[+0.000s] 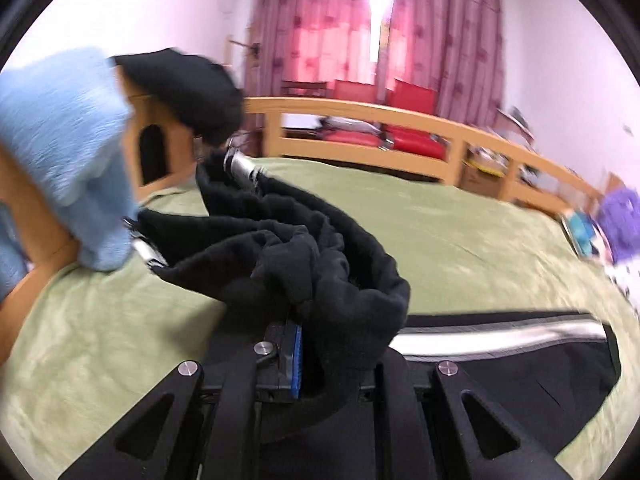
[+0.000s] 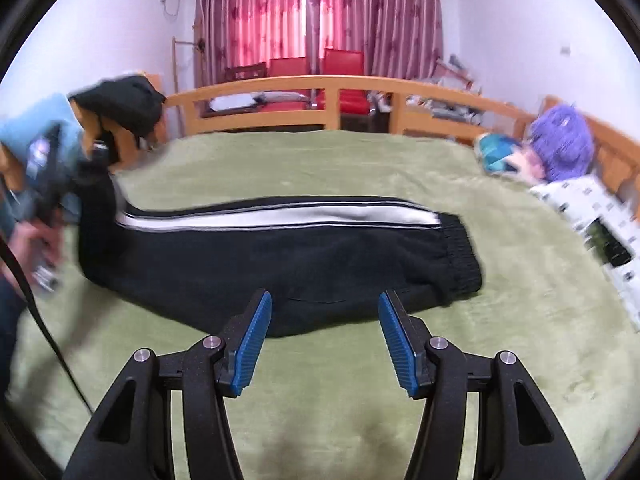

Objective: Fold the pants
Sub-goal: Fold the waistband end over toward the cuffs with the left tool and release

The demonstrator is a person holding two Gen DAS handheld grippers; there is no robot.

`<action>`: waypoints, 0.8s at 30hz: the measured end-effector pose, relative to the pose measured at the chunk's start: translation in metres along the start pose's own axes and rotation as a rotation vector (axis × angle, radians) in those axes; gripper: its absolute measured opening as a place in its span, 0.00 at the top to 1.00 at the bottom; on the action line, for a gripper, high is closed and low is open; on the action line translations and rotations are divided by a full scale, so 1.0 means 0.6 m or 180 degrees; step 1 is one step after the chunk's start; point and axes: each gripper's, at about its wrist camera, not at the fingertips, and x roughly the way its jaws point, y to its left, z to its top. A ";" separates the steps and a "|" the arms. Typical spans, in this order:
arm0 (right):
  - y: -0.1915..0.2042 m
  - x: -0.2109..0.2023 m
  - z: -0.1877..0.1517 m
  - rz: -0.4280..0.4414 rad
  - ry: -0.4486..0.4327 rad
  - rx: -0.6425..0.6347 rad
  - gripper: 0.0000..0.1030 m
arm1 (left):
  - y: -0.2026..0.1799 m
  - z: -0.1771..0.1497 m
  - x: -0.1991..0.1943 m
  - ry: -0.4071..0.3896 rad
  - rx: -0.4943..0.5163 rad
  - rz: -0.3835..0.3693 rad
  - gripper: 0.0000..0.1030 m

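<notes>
Pants (image 2: 280,256) lie lengthwise nine-to-three; left gripper (image 1: 298,344) pinches their lifted nine-o'clock end, right gripper (image 2: 324,340) spread, empty, at six.

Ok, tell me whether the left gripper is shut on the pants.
Shut on them: the left gripper pinches bunched black fabric of the track pants, lifting that end off the green blanket.

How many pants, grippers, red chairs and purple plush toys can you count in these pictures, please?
Pants: 1
Grippers: 2, left gripper shut on the pants, right gripper open
Red chairs: 2, one, another
Purple plush toys: 1
Total: 6
</notes>
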 end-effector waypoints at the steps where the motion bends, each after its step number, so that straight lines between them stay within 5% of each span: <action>1: -0.003 -0.006 0.003 0.0070 -0.0026 0.0027 0.46 | -0.031 -0.012 0.000 0.0044 0.0024 -0.0082 0.88; 4: -0.007 -0.017 -0.001 0.0036 -0.0105 -0.0008 0.46 | -0.119 -0.054 0.014 0.0225 0.0154 -0.0286 0.88; 6: -0.012 -0.018 -0.005 -0.0029 -0.0089 -0.0031 0.46 | -0.168 -0.095 0.034 0.0368 0.0340 -0.0214 0.88; 10: -0.029 -0.017 -0.009 -0.0098 -0.0065 0.0052 0.46 | -0.204 -0.173 0.110 0.1102 0.0419 -0.0177 0.87; 13: -0.043 -0.016 -0.007 -0.0114 -0.0058 0.0148 0.46 | -0.195 -0.183 0.099 0.1009 0.0416 -0.0216 0.80; 15: -0.047 -0.016 -0.006 -0.0100 -0.0063 0.0186 0.46 | -0.189 -0.178 0.083 0.0986 0.0397 -0.0346 0.64; 16: -0.046 -0.015 -0.005 -0.0102 -0.0067 0.0188 0.46 | -0.185 -0.174 0.069 0.1001 0.0366 -0.0504 0.38; 17: -0.045 -0.014 -0.003 -0.0105 -0.0066 0.0183 0.46 | -0.191 -0.175 0.056 0.1007 0.0360 -0.0598 0.23; 19: -0.039 -0.012 -0.001 -0.0090 -0.0078 0.0168 0.46 | -0.192 -0.168 0.020 0.0871 0.0400 -0.0723 0.23; 24: -0.030 -0.020 0.004 -0.0076 -0.0124 0.0182 0.46 | -0.174 -0.143 -0.042 0.0681 0.0441 -0.0594 0.23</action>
